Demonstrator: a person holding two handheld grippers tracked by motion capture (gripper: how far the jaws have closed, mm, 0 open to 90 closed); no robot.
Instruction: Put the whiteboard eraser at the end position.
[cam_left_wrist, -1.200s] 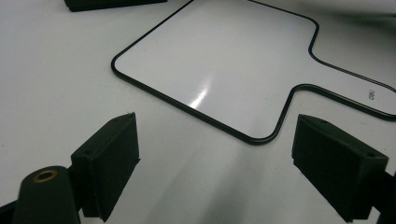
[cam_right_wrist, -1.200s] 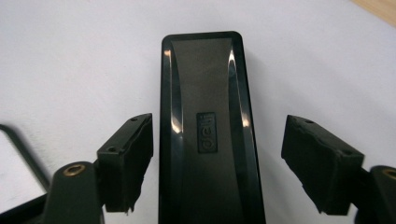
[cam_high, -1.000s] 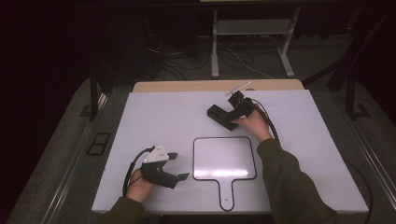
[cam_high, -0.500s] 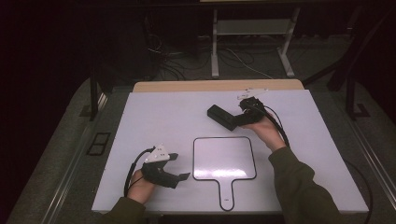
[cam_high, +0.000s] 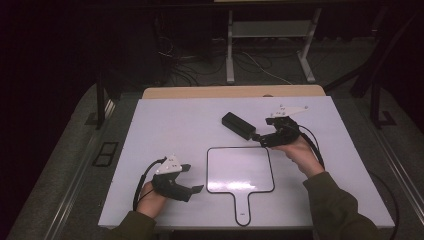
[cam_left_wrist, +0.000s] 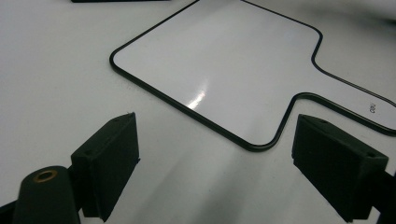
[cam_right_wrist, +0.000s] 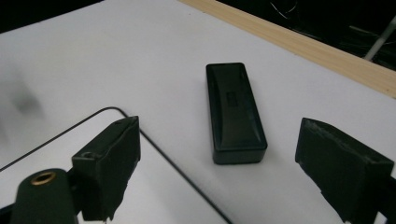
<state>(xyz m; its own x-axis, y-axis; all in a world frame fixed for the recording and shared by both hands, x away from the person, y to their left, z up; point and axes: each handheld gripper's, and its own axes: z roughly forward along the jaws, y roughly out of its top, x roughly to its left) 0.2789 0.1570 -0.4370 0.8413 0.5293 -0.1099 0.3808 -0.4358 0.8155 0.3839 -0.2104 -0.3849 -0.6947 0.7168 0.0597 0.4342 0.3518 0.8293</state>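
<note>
White tabletop (cam_high: 165, 130) w/ dark room behind. Your right gripper (cam_high: 258, 137), frame center-right, has jaws apart, just been opening, nothing between them; black eraser (cam_high: 238, 125) lies just ahead, apart. Your left gripper (cam_high: 192, 179), lower left, is open beside paddle whiteboard (cam_high: 240, 169).

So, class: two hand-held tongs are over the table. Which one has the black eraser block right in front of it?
The right tongs, at the table's far right: the black eraser block lies just beyond its open jaws. The left tongs face the whiteboard paddle instead.
</note>
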